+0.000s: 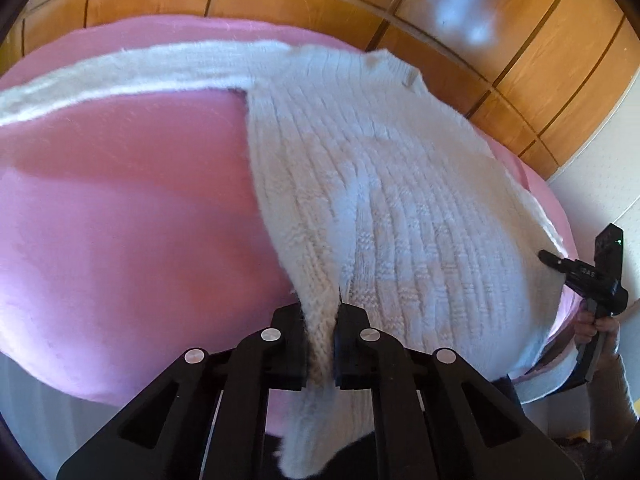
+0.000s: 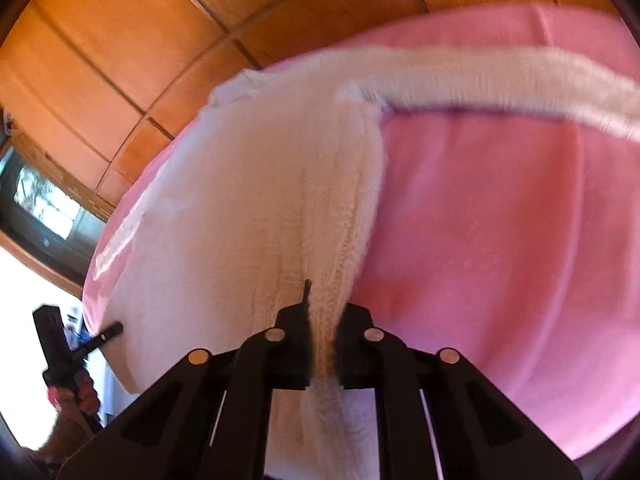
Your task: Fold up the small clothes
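Observation:
A white cable-knit sweater [image 1: 380, 200] lies face up on a pink blanket [image 1: 120, 220], with one sleeve [image 1: 120, 72] stretched out to the left. My left gripper [image 1: 322, 316] is shut on the hem's near left corner, and knit bunches between its pads. At the right edge the right gripper [image 1: 550, 258] meets the hem's other corner. In the right wrist view the right gripper [image 2: 322, 316] is shut on a fold of the sweater [image 2: 260, 200], and the left gripper [image 2: 116, 328] shows at the far left.
Wooden panelling [image 1: 520, 60] runs behind the pink bed surface [image 2: 500, 240]. A dark screen [image 2: 40, 204] sits low on the left wall. A hand [image 1: 600, 328] holds the right gripper's handle, beside a white wall.

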### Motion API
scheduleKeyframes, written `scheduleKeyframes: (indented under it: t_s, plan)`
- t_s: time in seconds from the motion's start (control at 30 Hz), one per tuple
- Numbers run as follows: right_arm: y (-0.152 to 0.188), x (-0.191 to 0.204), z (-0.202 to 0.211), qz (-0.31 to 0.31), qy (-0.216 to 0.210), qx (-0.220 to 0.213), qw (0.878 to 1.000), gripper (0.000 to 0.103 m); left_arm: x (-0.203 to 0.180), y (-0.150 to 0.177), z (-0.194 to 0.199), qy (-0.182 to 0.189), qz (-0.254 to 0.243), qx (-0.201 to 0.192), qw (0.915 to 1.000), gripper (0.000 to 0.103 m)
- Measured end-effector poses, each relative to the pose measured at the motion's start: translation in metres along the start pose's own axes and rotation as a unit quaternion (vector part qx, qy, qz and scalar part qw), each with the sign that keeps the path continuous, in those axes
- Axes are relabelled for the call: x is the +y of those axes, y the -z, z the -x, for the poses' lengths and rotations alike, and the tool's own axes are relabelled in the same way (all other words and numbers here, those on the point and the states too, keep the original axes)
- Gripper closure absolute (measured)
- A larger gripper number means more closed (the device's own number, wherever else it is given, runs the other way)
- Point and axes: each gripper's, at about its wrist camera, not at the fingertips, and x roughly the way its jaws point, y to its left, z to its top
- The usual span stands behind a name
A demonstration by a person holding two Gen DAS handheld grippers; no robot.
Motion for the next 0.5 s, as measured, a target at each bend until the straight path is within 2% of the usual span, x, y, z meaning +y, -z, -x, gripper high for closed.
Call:
scheduleKeyframes:
  t_s: [0.07, 0.17, 0.23, 0.27, 0.3, 0.37, 0.43, 0.5]
  plan:
    - [0.008, 0.002, 0.012, 0.008, -0.002, -0.003, 1.000, 0.098, 0.007, 0.003, 0.004, -0.007, 0.001, 0.010, 0.9999, 0.096]
    - [0.024, -0.008, -0.004, 0.010, 0.038, 0.034, 0.999, 0.098, 0.011, 0.012, -0.005, -0.032, -0.012, 0.044, 0.9984, 0.095]
    - [0.028, -0.015, -0.010, -0.003, 0.034, 0.042, 0.999, 0.097, 0.004, 0.010, -0.003, -0.053, -0.031, 0.041, 0.9973, 0.091]
    - [0.027, -0.020, -0.007, -0.015, 0.021, 0.040, 0.999, 0.092, 0.002, 0.007, -0.001, -0.057, -0.033, 0.038, 0.9971, 0.081]
    - [0.025, -0.025, -0.002, -0.027, 0.009, 0.038, 0.999, 0.080, 0.002, 0.002, 0.004, -0.064, -0.032, 0.026, 0.9971, 0.076]
    - [0.020, -0.031, 0.009, -0.029, 0.012, 0.021, 0.999, 0.059, 0.000, -0.010, 0.018, -0.078, -0.025, -0.014, 0.9966, 0.063]
    - [0.010, -0.046, 0.024, -0.044, 0.030, -0.003, 0.999, 0.058, -0.002, -0.022, 0.026, -0.078, -0.021, -0.040, 0.9959, 0.061]
    - [-0.002, -0.076, 0.043, -0.094, 0.043, -0.041, 0.994, 0.055, -0.012, -0.039, 0.026, -0.076, -0.024, -0.062, 0.9949, 0.061]
